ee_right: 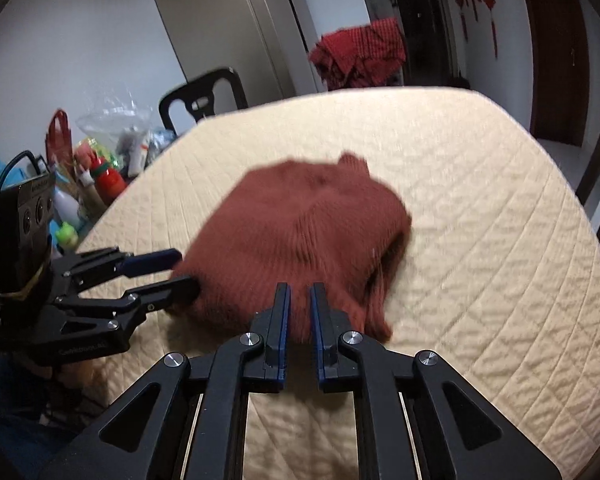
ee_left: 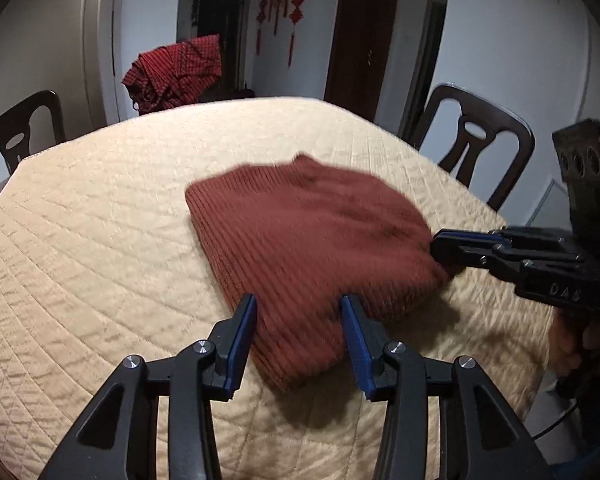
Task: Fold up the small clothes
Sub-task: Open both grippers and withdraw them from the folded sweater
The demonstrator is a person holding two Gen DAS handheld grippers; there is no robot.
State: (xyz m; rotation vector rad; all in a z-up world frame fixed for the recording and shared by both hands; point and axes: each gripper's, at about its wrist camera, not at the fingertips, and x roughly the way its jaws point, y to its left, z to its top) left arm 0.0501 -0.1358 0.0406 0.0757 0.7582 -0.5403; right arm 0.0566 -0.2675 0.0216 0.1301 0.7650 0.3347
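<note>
A rust-brown ribbed knit garment lies bunched on the beige quilted table cover. My left gripper is open and straddles the garment's near corner, with the cloth lying between its fingers. My right gripper is at the garment's right edge. Its jaws stand almost together, pinching a fold of the knit. The two grippers sit at neighbouring sides of the garment. The picture is blurred around the cloth.
Dark wooden chairs stand around the table. A red checked cloth hangs over a chair at the far side. Bottles, bags and toys crowd the space left of the table. A hand holds the right gripper.
</note>
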